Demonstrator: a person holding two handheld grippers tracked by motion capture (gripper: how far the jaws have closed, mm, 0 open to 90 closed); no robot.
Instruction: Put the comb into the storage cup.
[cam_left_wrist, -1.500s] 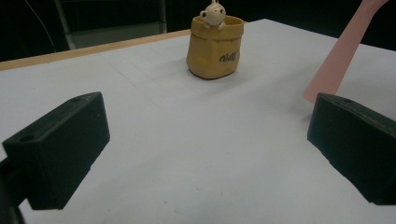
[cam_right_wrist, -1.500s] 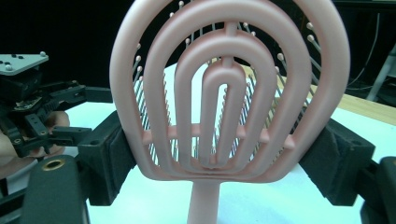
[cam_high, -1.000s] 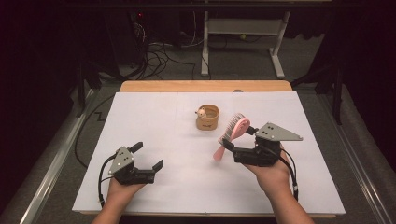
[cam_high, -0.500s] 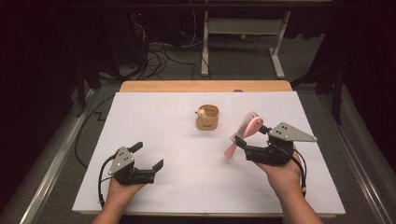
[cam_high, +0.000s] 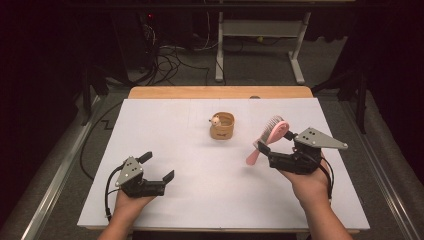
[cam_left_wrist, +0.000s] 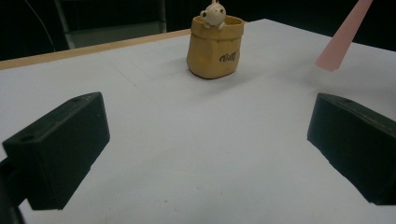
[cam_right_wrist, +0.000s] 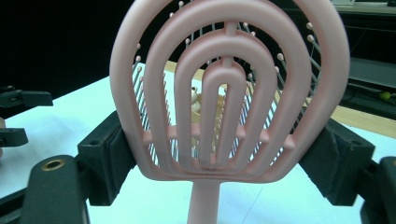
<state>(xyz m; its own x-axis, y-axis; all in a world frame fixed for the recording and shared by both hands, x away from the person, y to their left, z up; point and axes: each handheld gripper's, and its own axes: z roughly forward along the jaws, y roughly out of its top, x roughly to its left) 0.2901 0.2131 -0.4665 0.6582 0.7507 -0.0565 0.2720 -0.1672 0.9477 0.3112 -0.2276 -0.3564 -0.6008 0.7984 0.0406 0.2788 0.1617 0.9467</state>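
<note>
Right gripper (cam_high: 270, 145) clamps the pink hairbrush (cam_high: 270, 134) above the table (cam_high: 200, 165); left gripper (cam_high: 157, 167) rests with jaws apart, holding nothing.

Hairbrush (cam_high: 270, 134): pale pink all over, head of nested arch-shaped ribs, bristles pink-tipped. Pot (cam_high: 222, 125): tan yellow, dark lettering on its side, cream animal figure at its rim, 11 o'clock. Table (cam_high: 200, 170): white top, light wood strip along the 12 o'clock edge. Both grippers: black jaws, grey top plates.
</note>
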